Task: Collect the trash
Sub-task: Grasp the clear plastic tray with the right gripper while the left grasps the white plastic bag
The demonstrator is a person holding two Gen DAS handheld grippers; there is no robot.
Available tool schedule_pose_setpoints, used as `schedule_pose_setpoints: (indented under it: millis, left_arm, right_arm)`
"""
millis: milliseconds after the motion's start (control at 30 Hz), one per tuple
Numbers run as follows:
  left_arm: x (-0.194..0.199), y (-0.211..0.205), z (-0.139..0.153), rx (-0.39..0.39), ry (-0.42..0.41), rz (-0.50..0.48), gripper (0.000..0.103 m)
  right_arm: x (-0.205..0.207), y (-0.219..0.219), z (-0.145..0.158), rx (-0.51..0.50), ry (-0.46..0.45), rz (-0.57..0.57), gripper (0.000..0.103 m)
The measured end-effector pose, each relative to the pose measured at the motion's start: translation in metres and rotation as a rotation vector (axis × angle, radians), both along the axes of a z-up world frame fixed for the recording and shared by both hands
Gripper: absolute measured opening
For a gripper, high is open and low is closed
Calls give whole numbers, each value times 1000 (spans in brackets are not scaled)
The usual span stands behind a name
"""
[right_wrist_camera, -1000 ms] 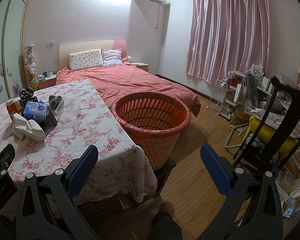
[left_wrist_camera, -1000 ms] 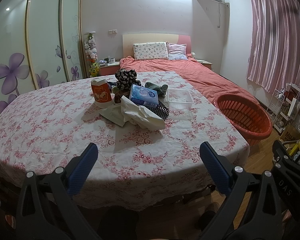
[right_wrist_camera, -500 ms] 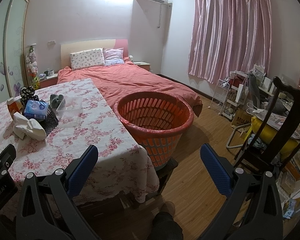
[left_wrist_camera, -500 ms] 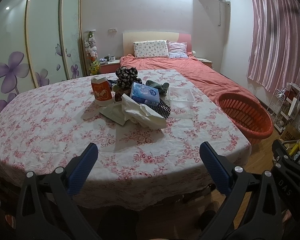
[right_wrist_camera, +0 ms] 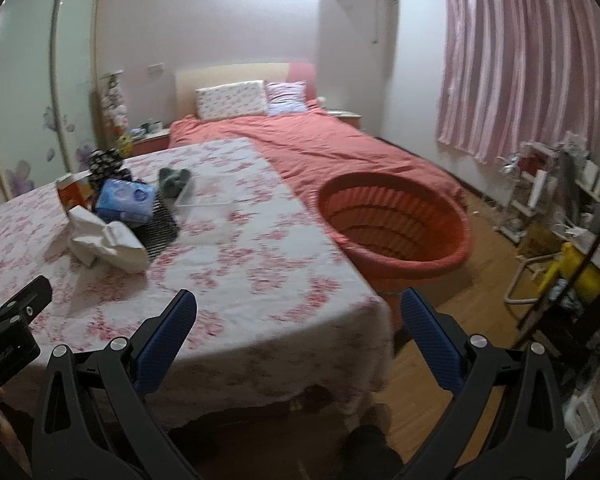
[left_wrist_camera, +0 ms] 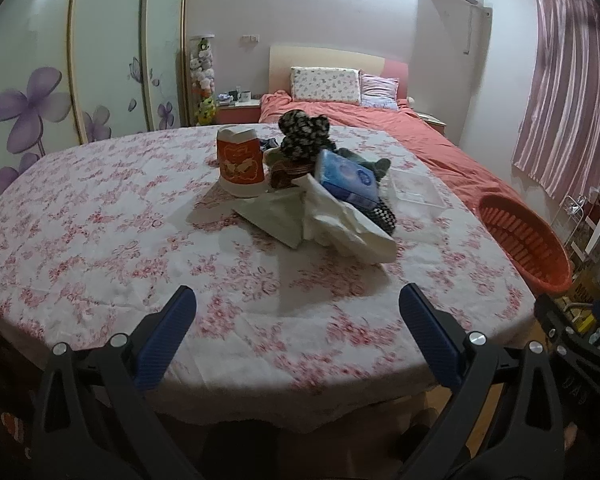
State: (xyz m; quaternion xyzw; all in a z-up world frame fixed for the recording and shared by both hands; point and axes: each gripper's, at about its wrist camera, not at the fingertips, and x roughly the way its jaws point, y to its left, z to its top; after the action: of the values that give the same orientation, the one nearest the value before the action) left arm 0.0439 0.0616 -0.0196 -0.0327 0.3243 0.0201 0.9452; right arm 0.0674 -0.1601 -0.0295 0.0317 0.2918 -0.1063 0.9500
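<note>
The work is only starting: nothing is being carried yet, and the trash is lying in one heap in the middle of the table (left_wrist_camera: 100, 240), well apart from both grippers. The left gripper (left_wrist_camera: 296, 312) is hanging over the near edge of the table with its jaws spread wide and empty, and it is pointing straight at the heap. The nearest piece is the crumpled white paper (left_wrist_camera: 340, 228); behind it the blue packet (left_wrist_camera: 348, 178), the orange cup (left_wrist_camera: 241, 166) and the clear plastic box (left_wrist_camera: 418, 192) are lying close together. The right gripper (right_wrist_camera: 296, 312) is also standing wide and empty, low by the table corner, facing toward the red basket (right_wrist_camera: 396, 220) that is sitting on the floor just beside the table. I judge that the next move is reaching forward to the white paper and closing on a fold, then bringing it across to the basket.
</note>
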Motion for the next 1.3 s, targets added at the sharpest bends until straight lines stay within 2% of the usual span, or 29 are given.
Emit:
schedule_pose_setpoints:
  millis: [233,567,700,833,900,967,1300]
  left_arm:
    - [38,12,-4,-40,7,-20,99]
    - [98,8,-6,-69,25,-41,99]
    - [107,10,-7,-70,26,-48,99]
    - [110,12,-11,-58,31,-50,99]
    - [111,15,-13,-64,36,-52,99]
    - [111,17,-13,-67,35,-52,99]
    - [115,21,-14,-71,37,-59,99]
  right_arm:
    - [34,4,2,51,5,38,97]
    - [108,-2,6,143,30,92,79]
    - [144,-6,-2,215,97,90,70]
    - [161,-2,-11,274,127,102,74]
    - [166,3,-13,290,127,108,88]
    - [172,7,-15,281,129,107,91]
    - [195,22,-24,221,199,102,92]
